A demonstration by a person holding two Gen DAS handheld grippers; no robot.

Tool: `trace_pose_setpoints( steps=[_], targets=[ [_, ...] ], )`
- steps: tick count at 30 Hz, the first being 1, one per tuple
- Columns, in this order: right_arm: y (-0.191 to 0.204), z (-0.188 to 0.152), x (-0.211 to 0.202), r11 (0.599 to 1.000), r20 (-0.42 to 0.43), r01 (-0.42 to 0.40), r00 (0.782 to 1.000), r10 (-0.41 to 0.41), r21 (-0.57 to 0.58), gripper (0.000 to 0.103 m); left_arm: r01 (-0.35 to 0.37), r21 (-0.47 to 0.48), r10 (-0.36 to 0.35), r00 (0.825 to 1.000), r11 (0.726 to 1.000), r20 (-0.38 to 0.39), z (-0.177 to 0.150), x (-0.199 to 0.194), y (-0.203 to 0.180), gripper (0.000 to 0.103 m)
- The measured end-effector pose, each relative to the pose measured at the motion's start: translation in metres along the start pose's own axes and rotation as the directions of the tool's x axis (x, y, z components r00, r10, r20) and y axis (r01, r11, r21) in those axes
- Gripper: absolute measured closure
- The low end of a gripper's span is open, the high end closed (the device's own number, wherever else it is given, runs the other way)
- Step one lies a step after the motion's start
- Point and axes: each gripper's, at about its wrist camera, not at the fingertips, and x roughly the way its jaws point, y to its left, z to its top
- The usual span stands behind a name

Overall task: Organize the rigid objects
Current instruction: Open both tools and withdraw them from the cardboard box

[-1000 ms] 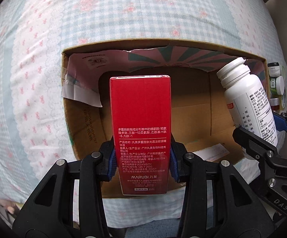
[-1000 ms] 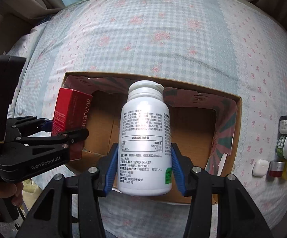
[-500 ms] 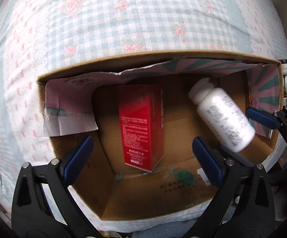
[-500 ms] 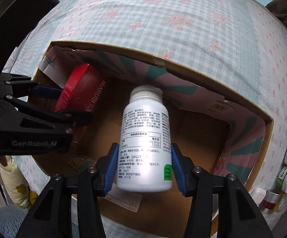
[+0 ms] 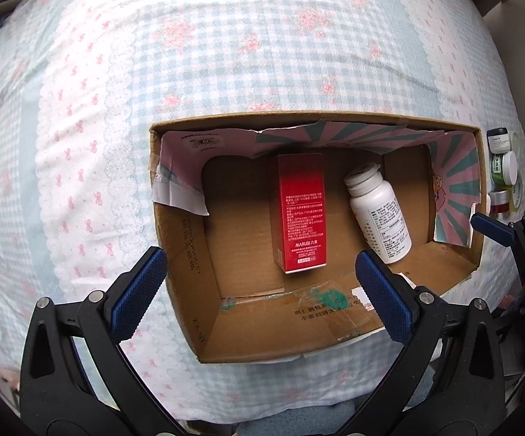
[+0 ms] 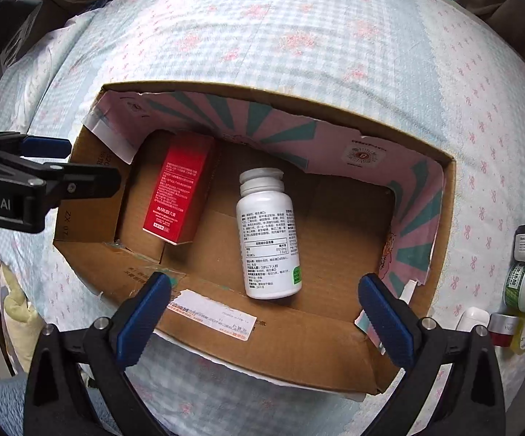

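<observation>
Left tongs (image 5: 260, 290): spread wide, holding nothing, blue pads (image 5: 137, 292) above the near left part of the cardboard box (image 5: 175, 239).
Right tongs (image 6: 262, 318): spread wide, holding nothing, poised over the near wall of the box (image 6: 298, 341).
Red carton (image 5: 301, 214): lies flat on the box floor, straight ahead of the left tongs, between their pads in that view; ahead and left of the right tongs (image 6: 178, 192).
White bottle (image 6: 267, 234): lies on its side on the box floor, cap pointing away, straight ahead of the right tongs; ahead and right of the left tongs (image 5: 378, 214), apart from the carton.
Small jars (image 6: 524, 265): clustered on the bed outside the box, right of the right tongs.
Bedspread (image 5: 226, 54): checked, floral, under the box.
</observation>
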Motion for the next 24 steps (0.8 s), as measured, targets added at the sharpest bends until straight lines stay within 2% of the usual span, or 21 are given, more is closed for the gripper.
trace_pose_setpoints(
  steps=[7, 13, 17, 24],
  targets=[
    [0.017, -0.004, -0.04, 1.0, 0.082, 0.029, 0.996, -0.029, -0.005, 0.0, 0.002, -0.001, -0.002, 0.996, 1.0, 0.091, -0.028, -0.049, 0.001, 0.0],
    [0.03, -0.022, -0.079, 0.998, 0.135, 0.051, 0.989, -0.055, 0.037, 0.0, 0.026, -0.008, -0.024, 0.985, 1.0, 0.171, -0.064, -0.092, 0.001, 0.0],
    [0.031, -0.043, -0.11, 0.992, 0.183, 0.078, 0.979, -0.095, 0.095, 0.0, 0.041, -0.002, -0.04, 0.973, 0.999, 0.229, -0.084, -0.122, -0.006, 0.0],
    [0.012, -0.092, -0.165, 0.971, 0.253, 0.122, 0.952, -0.172, 0.204, 0.0, 0.06, 0.045, -0.071, 0.944, 0.997, 0.321, -0.11, -0.165, -0.04, 0.0]
  ],
)
